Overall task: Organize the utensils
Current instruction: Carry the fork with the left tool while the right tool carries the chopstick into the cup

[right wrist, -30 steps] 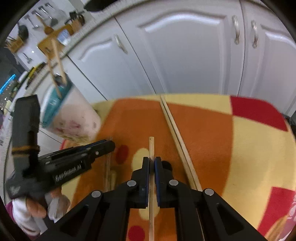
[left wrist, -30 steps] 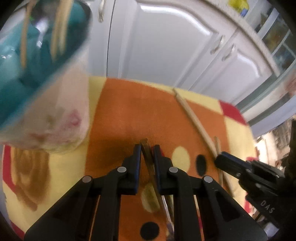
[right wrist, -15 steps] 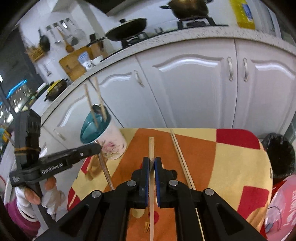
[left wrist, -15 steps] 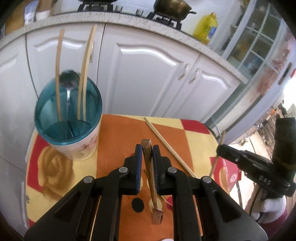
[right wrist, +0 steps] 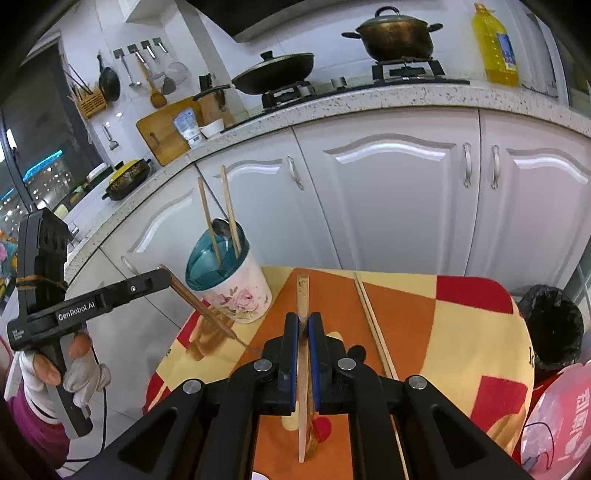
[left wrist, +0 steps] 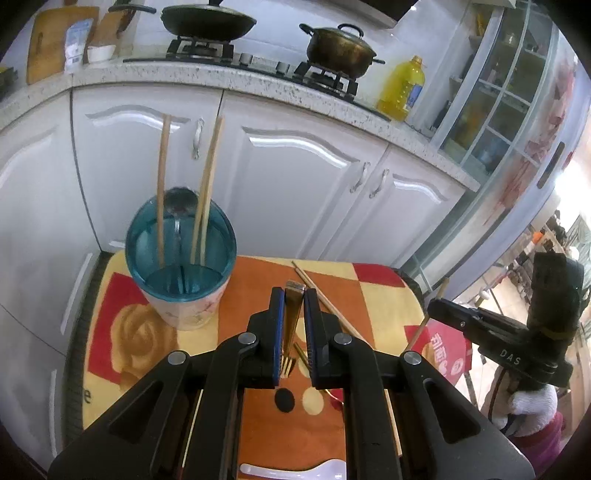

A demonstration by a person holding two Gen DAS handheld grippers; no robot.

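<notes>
Carrying stage: your left gripper (left wrist: 293,314) clamps a fork (left wrist: 290,332), your right gripper (right wrist: 303,328) a chopstick (right wrist: 303,369). Next, lower each into the holder cup (left wrist: 181,254), left of frame centre.

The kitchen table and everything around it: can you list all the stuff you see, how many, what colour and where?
utensil cup: one, white floral with teal insert, left on the table
chopsticks in cup: at least two, tan, upright
spoon: one, silver, in the cup
loose chopsticks: a pair, tan, lying on the cloth
tablecloth: one, orange, yellow, red
white spoon: one, near table edge
wok: one, black, on stove
pot: one, bronze, on stove
oil bottle: one, yellow, on counter
cabinets: white, behind
left gripper: black, shut on gold fork
right gripper: black, shut on one chopstick
gloved hands: white gloves
</notes>
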